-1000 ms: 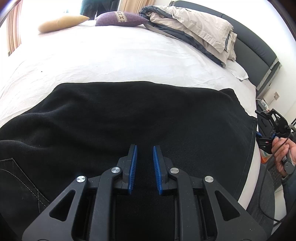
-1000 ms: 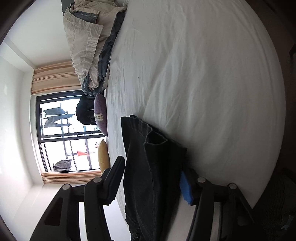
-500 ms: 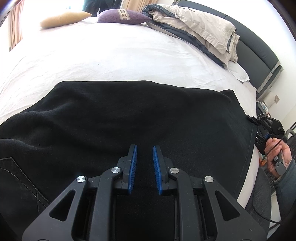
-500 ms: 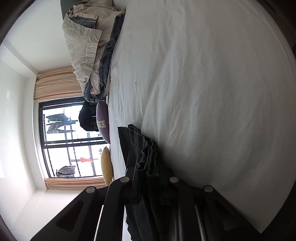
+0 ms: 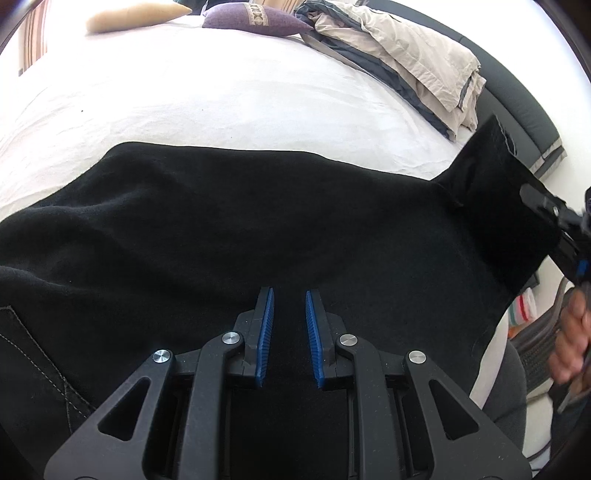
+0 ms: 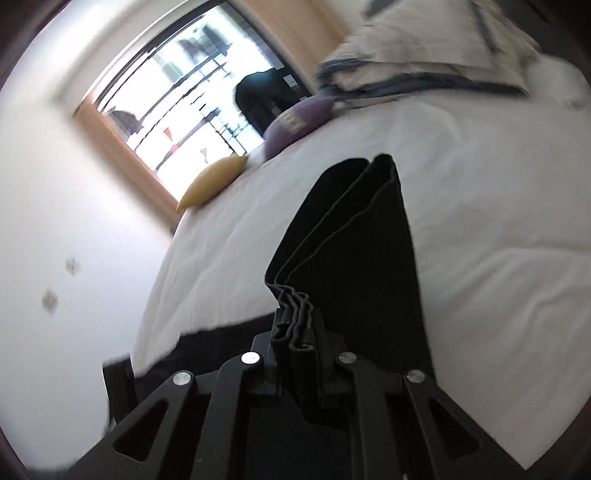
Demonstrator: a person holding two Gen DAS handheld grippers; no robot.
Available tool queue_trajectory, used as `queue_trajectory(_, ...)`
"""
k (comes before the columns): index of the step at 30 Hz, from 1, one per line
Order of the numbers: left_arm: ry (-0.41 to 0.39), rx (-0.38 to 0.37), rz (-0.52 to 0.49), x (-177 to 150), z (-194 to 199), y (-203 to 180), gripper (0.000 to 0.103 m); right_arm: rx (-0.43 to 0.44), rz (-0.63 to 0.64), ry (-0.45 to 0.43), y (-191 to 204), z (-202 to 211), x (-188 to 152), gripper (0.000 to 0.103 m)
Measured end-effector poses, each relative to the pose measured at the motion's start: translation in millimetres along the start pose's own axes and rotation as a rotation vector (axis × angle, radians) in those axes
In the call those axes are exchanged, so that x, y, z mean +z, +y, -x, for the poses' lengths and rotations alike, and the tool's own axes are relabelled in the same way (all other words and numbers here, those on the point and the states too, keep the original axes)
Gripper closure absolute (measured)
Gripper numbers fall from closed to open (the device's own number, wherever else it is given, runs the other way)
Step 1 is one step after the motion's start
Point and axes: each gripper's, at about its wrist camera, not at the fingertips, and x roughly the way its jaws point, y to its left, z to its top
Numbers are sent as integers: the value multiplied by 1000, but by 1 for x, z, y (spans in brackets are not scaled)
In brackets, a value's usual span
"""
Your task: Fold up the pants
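Black pants (image 5: 229, 229) lie flat across the white bed (image 5: 207, 96). My left gripper (image 5: 289, 295) hovers over their middle, its blue pads slightly apart with nothing between them. My right gripper (image 6: 295, 332) is shut on the bunched hem of the pants (image 6: 354, 236), and the legs stretch away from it over the bed. In the left wrist view the right gripper (image 5: 554, 218) holds that leg end (image 5: 506, 192) lifted off the bed at the right edge.
A folded beige and grey duvet (image 5: 402, 59), a purple cushion (image 5: 255, 22) and a yellow cushion (image 5: 133, 16) lie at the far side of the bed. A dark headboard (image 5: 517, 103) stands at the right. A window (image 6: 184, 92) faces the bed.
My right gripper closed on the pants' hem, lifted it off the bed and turned upright. My left gripper stayed in place over the pants.
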Motion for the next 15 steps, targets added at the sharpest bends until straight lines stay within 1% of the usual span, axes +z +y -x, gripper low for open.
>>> queue_trajectory(1, -3, -26, 33, 0, 1, 5, 86, 13, 116, 53, 32, -10, -11, 91)
queue_trajectory(3, -7, -100, 131, 2, 5, 18, 86, 27, 216, 140, 68, -30, -34, 91)
queue_trajectory(5, 1, -158, 220, 2, 10, 30, 86, 0, 246, 191, 82, -46, -50, 91)
queue_trajectory(7, 10, -187, 282, 2, 16, 38, 86, -13, 232, 213, 84, -54, -57, 91)
queue_trajectory(8, 12, -208, 320, 2, 19, 42, 81, -26, 239, 212, 85, -54, -58, 91)
queue_trajectory(9, 14, -240, 363, 2, 21, 45, 74, -37, 256, 205, 87, -52, -57, 91)
queue_trajectory(10, 13, -279, 404, 1, 22, 47, 49, -46, 272, 198, 90, -51, -55, 91)
queue_trajectory(11, 7, -326, 440, 2, 23, 48, 30, -53, 289, 193, 93, -49, -54, 91)
queue_trajectory(12, 7, -352, 463, 4, 24, 47, 23, -67, 314, 186, 97, -47, -53, 91)
queue_trajectory(13, 13, -362, 470, 7, 25, 44, 17, -80, 338, 181, 102, -45, -53, 90)
queue_trajectory(15, 29, -413, 476, 12, 24, 40, 17, -97, 376, 175, 110, -43, -54, 90)
